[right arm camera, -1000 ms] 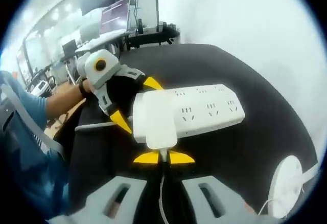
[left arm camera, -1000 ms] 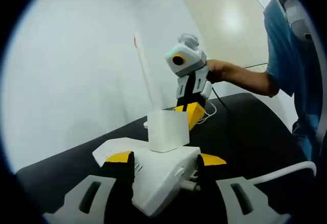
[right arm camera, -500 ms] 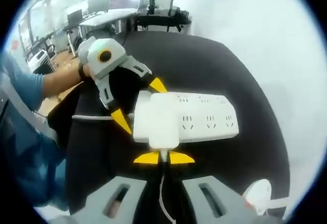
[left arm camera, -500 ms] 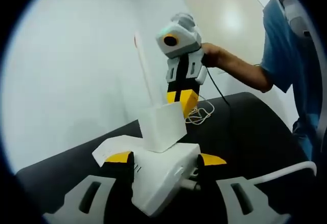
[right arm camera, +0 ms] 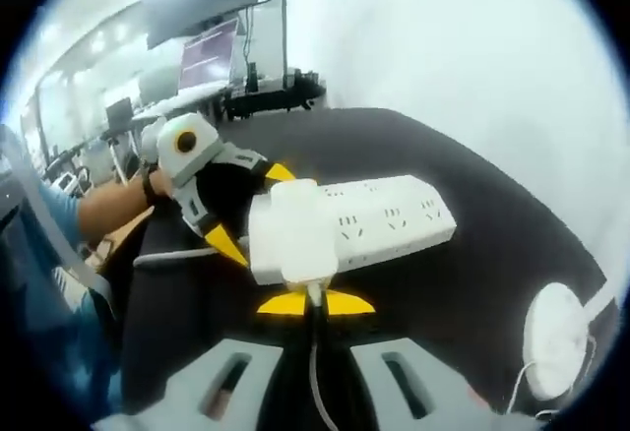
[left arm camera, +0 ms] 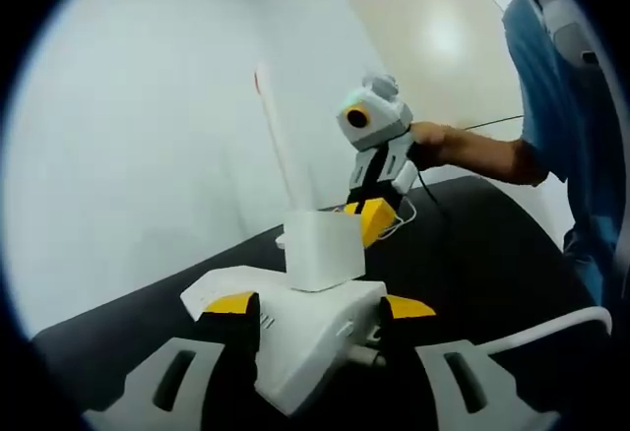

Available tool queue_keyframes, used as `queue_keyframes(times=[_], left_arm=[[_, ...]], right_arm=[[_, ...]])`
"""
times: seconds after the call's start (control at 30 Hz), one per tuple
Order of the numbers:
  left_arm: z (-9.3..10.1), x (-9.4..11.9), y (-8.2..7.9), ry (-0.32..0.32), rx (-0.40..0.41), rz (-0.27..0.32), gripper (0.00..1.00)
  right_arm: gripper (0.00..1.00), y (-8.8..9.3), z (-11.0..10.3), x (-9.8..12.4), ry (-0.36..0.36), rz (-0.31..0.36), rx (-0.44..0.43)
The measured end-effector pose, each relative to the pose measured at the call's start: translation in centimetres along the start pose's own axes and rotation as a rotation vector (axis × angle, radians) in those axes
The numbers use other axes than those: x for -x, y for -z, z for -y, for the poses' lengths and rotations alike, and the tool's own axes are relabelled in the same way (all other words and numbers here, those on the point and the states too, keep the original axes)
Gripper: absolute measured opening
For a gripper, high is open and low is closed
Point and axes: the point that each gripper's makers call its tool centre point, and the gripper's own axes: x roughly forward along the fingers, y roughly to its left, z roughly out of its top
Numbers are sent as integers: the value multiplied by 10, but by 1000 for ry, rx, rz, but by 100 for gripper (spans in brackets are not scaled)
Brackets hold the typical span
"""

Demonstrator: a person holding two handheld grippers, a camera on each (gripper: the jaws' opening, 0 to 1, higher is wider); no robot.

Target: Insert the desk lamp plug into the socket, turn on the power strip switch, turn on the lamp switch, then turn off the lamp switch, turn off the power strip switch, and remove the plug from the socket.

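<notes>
In the left gripper view a white power strip runs toward me, and my left gripper is shut on its sides with yellow tips. A white cube-shaped lamp plug sits flat on the strip's top. Behind it my right gripper holds the plug's far side. The right gripper view has my right gripper shut on the plug where its cord leaves. There the strip stretches right, and the left gripper clamps its left end. The lamp's white stem rises behind; its round base lies right.
Everything rests on a black table against a white wall. The strip's white cord curves off right. A person's forearm and blue sleeve hold the right gripper. Office desks with monitors stand beyond the table.
Half a second ago the plug was tilted and raised off the strip with the right gripper higher; now the plug sits flat on the strip again and the right gripper is lower.
</notes>
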Motion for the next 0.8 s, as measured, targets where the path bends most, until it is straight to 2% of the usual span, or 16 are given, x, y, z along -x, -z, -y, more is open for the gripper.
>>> queue_keyframes(times=[0.17, 0.27, 0.43, 0.5, 0.57, 0.63, 0.7, 0.8], left_arm=[[-5, 1, 3, 0, 1, 0, 46], [-6, 2, 4, 1, 3, -1, 46], [-8, 3, 6, 2, 7, -3, 46], [-9, 3, 7, 1, 7, -4, 46], [-11, 4, 8, 0, 5, -3, 46], [-11, 4, 8, 2, 3, -4, 46], [-11, 4, 8, 3, 2, -2, 46], [-12, 4, 8, 4, 1, -1, 46]], right_arm=[[5, -3, -1, 1, 54, 0, 38], [6, -5, -2, 0, 114, -60, 116], [5, -19, -4, 3, 158, -155, 243], [5, -25, -4, 3, 171, -159, 285], [5, -23, -3, 4, 165, -148, 277], [5, -19, -4, 3, 143, -114, 227], [5, -18, -4, 4, 118, -48, 164], [5, -7, 1, 2, 99, -28, 108]])
